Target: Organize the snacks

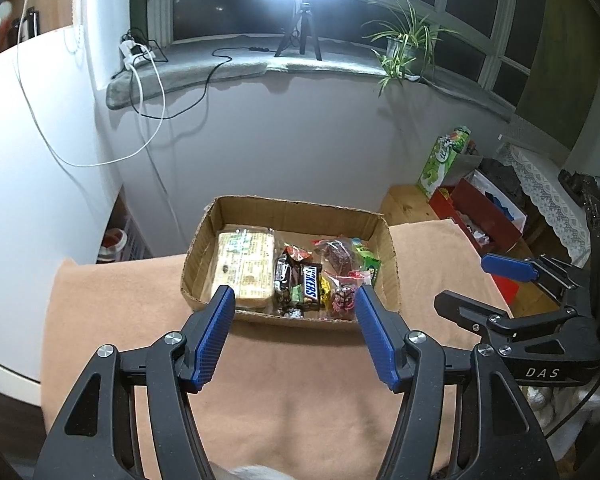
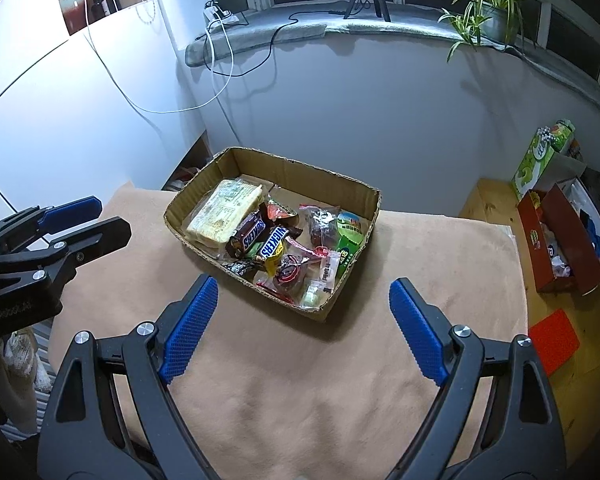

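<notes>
An open cardboard box [image 1: 392, 264] [image 2: 374, 208] sits on the peach cloth [image 1: 292, 392] and holds the snacks. Inside lie a pale cracker packet [image 1: 244, 268] [image 2: 224, 212], Snickers bars [image 1: 310, 286] [image 2: 272, 242], a green packet [image 1: 370, 264] [image 2: 350, 236] and red-wrapped sweets [image 1: 342, 298] [image 2: 288, 272]. My left gripper [image 1: 295, 294] hovers just short of the box's near wall, open, with nothing between its blue pads. My right gripper [image 2: 303, 282] stands wide open before the box's near corner, also holding nothing. Each gripper shows in the other's view: the right gripper [image 1: 464, 282] and the left gripper [image 2: 110, 216].
To the right of the cloth a wooden surface [image 2: 488, 200] bears a red box [image 2: 560, 248] with odds and ends, a green carton [image 2: 536, 160] and a flat red block [image 2: 554, 340]. Behind are a wall, a sill with a tripod lamp [image 1: 300, 28] and a potted plant [image 1: 404, 44].
</notes>
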